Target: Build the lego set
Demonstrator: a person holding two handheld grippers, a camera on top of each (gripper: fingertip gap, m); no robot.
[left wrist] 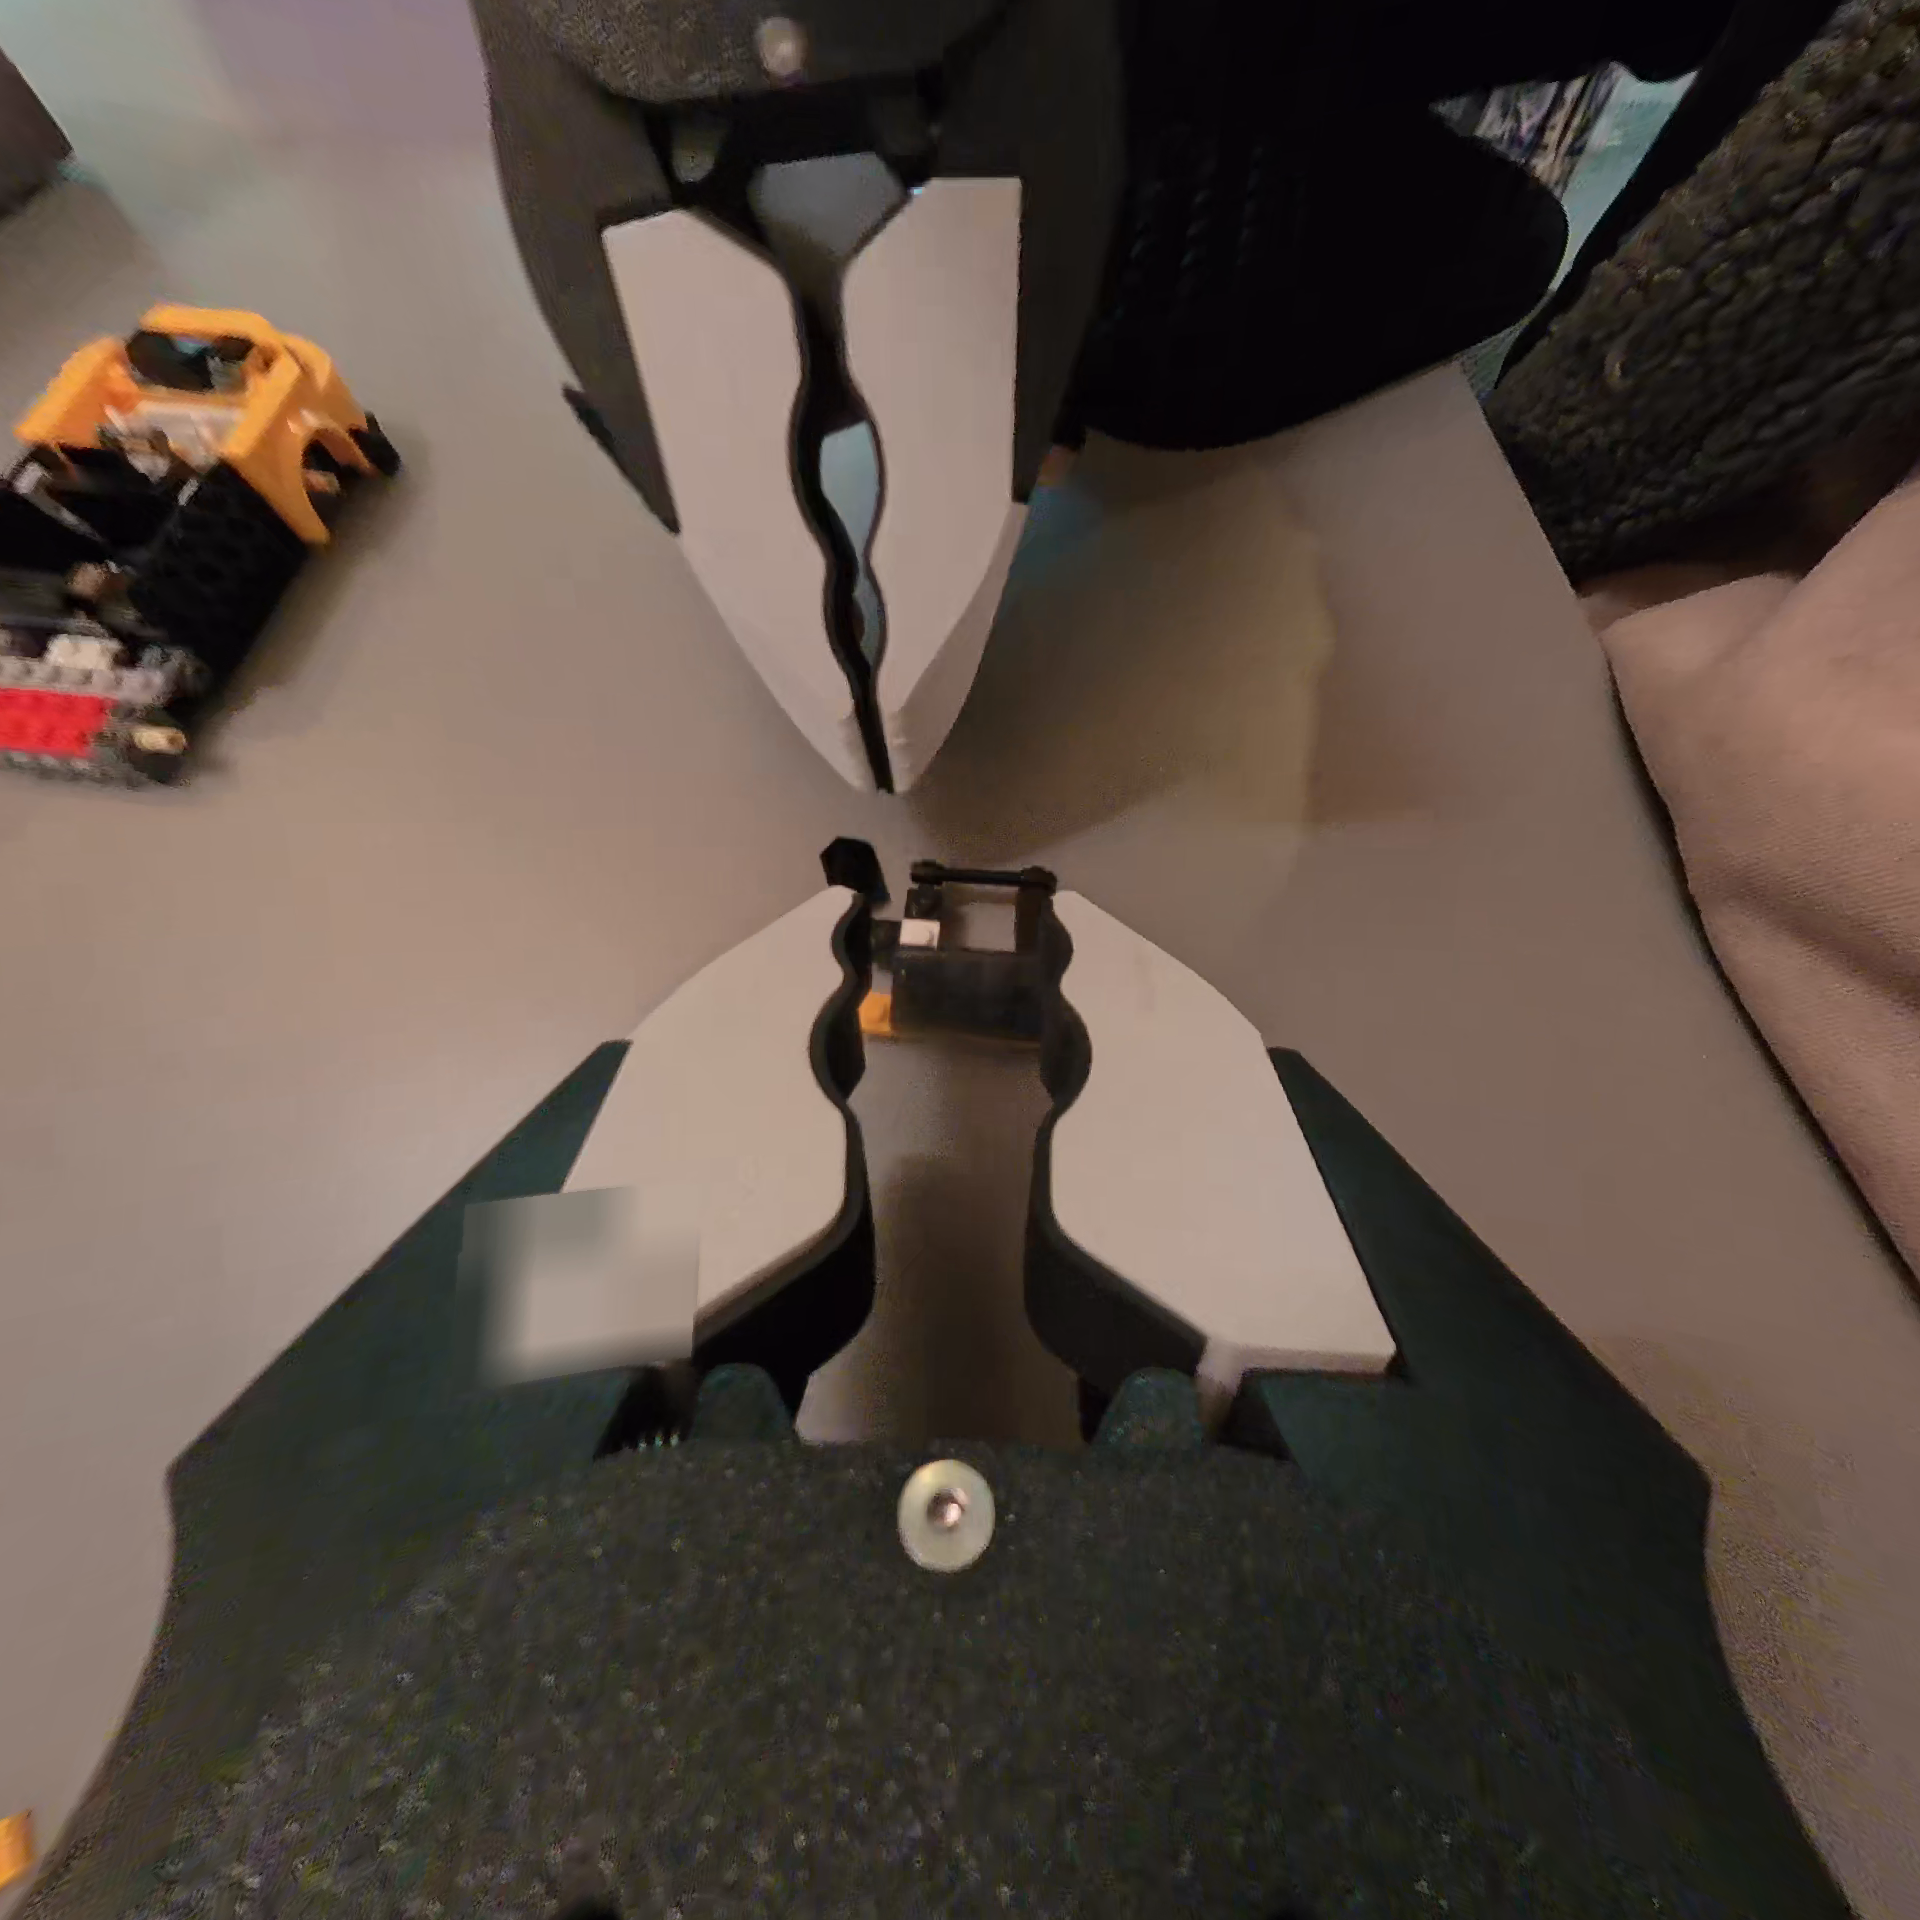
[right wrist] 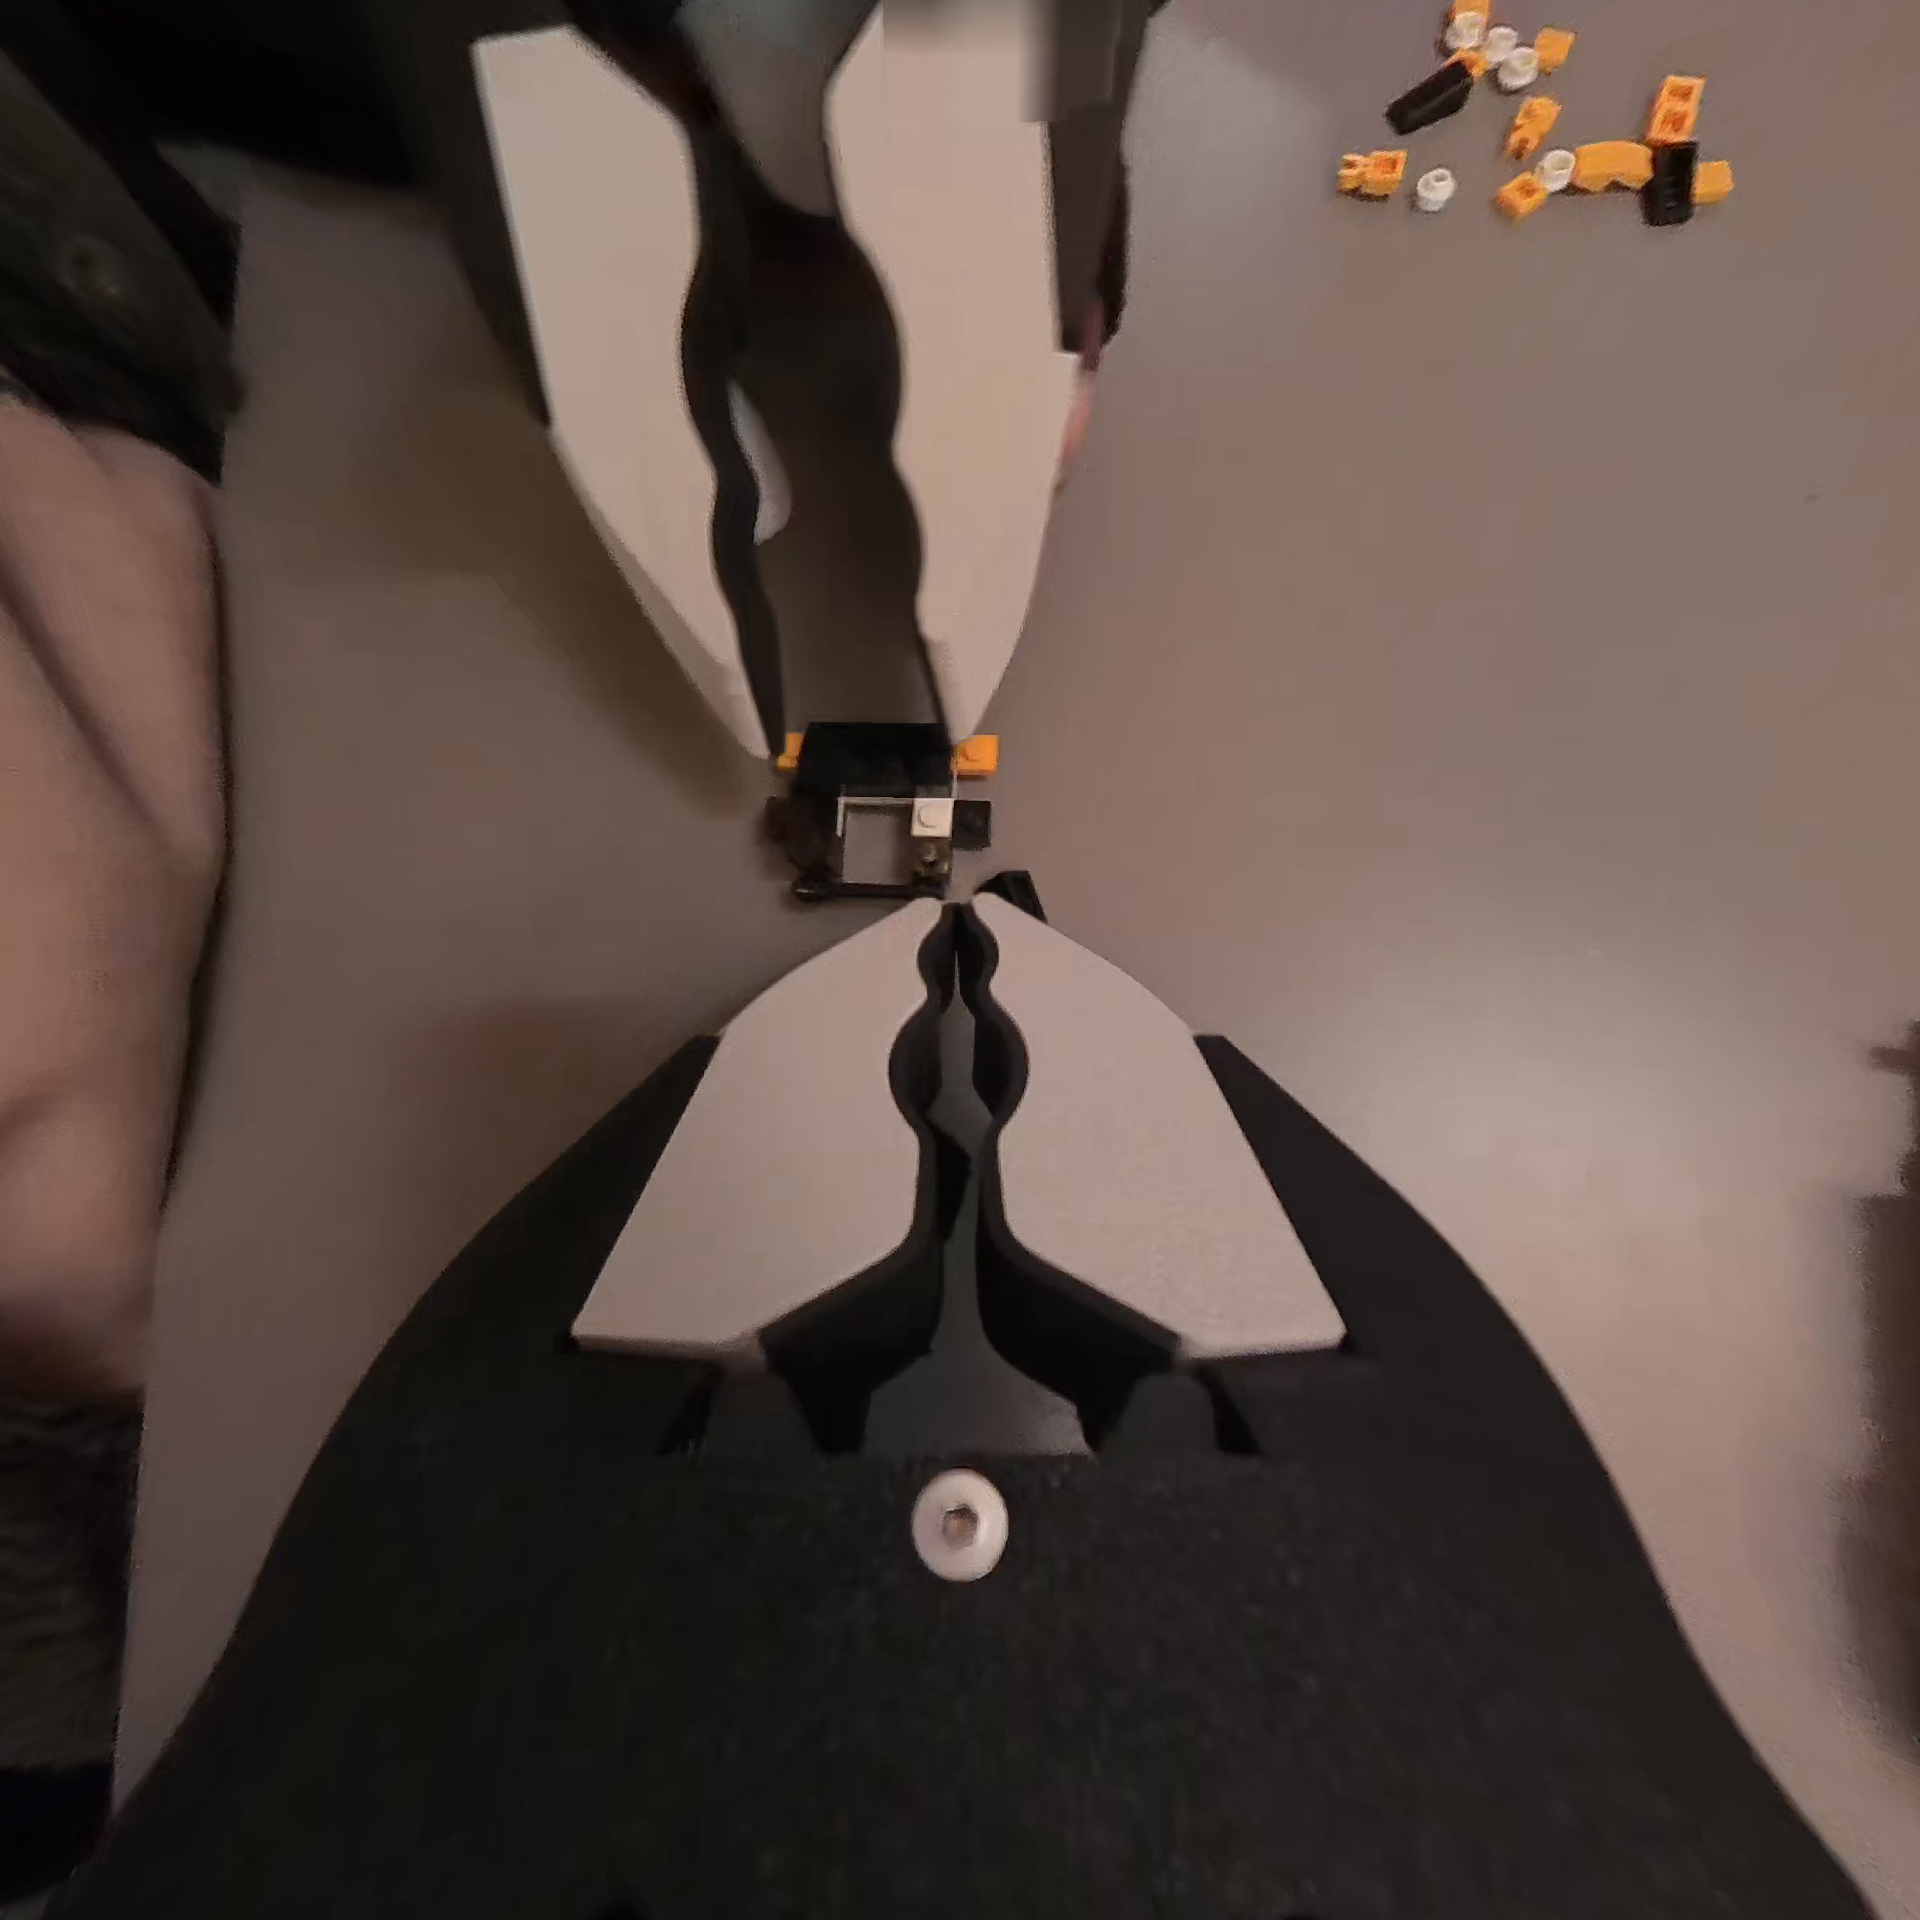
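My left gripper (left wrist: 951, 914) clamps a small black assembly (left wrist: 966, 971), its fingers (left wrist: 727, 1091) pressed on either side of the block while the open frame and thin bar at the front stick out past the tips. An orange piece (left wrist: 878, 1013) shows at the assembly's side, and a white stud (right wrist: 932, 818) sits on the frame. My right gripper (right wrist: 961, 914) faces it tip to tip, its jaws drawn together, with a tiny black piece (right wrist: 1013, 888) showing at the fingertips; I cannot tell for sure that it is pinched there. In the left wrist view that piece (left wrist: 852, 864) is just beside the assembly's front corner, not quite touching. Both grippers hang low over the grey surface (left wrist: 416, 1039). Off to my left on the surface rests a bigger orange and black build (left wrist: 166, 520) with a red part at its near end. Well apart, at the far corner of the right wrist view, lies a scatter of loose bricks (right wrist: 1538, 125) in orange, white and black.
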